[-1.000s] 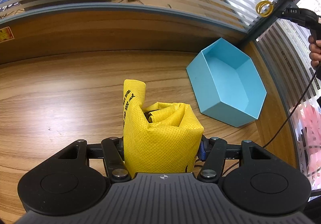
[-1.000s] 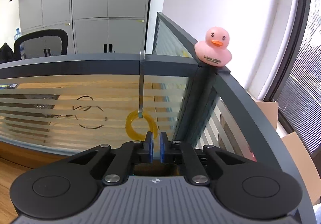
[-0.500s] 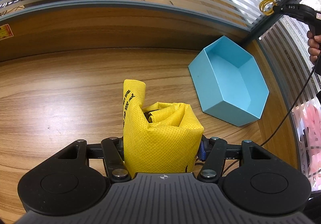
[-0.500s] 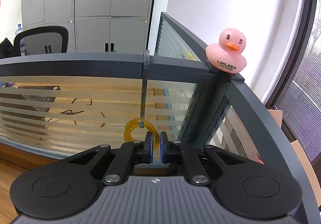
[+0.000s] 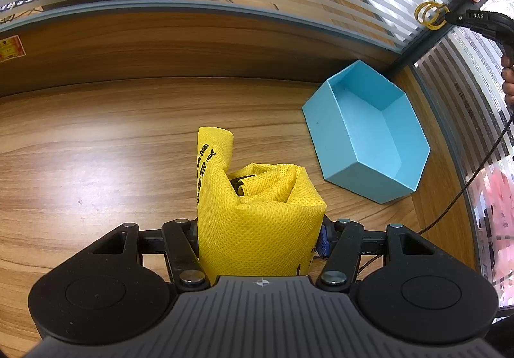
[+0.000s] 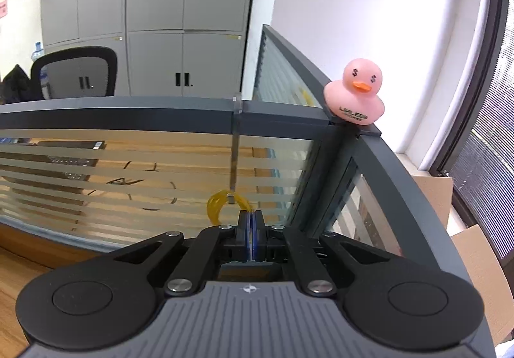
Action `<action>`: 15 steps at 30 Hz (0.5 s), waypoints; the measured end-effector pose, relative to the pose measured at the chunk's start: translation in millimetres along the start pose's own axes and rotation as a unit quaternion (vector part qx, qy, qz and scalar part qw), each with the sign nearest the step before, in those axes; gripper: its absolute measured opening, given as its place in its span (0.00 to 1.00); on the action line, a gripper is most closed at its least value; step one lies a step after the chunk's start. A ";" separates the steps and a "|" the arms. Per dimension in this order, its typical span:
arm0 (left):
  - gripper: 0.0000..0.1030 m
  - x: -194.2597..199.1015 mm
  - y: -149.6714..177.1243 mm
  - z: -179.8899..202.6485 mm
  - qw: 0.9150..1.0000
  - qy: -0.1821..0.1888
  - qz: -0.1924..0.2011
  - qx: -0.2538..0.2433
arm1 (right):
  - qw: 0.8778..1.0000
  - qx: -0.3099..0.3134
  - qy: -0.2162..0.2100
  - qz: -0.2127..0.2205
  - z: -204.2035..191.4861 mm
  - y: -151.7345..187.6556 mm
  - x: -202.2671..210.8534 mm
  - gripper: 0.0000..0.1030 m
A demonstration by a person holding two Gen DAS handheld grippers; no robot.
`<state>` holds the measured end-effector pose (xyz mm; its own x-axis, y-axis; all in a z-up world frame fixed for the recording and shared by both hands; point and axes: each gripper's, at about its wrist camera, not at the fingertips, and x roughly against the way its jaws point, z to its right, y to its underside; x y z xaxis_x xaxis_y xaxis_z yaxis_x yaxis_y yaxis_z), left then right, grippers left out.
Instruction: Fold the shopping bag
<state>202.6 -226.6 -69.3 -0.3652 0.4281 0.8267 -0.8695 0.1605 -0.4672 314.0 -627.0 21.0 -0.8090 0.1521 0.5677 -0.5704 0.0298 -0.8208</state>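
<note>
Unchanged from a second ago in the left wrist view, the left tool [image 5: 260, 234] clamps the rolled yellow shopping bag [image 5: 257, 213] above the wooden worktop [image 5: 96, 149], the blue box [image 5: 369, 133] just beside it. Across in the right wrist view, the right tool [image 6: 250, 218] has pinched fully together on the yellow rubber bands [image 6: 217, 205] hanging from the hook [image 6: 234, 159], nearer than before.
</note>
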 end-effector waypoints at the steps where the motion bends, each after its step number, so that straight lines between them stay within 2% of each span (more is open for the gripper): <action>1: 0.59 0.4 0.4 0.0 1.000 0.000 0.000 0.001 | 1.000 0.001 -0.002 0.000 -1.1 0.0 1.0 0.01; 8: 0.59 1.9 1.9 -1.5 1.000 0.000 0.001 0.007 | 1.000 0.004 -0.011 -0.011 -5.0 5.1 1.9 0.01; 15: 0.59 0.7 -0.2 -2.6 1.000 0.001 0.000 0.008 | 1.000 -0.011 0.002 0.008 -0.4 -0.1 10.9 0.02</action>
<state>203.4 -224.0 -69.5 -0.3644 0.4305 0.8258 -0.8749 0.1456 -0.4619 305.3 -625.0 27.3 -0.8177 0.1558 0.5542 -0.5540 0.0488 -0.8311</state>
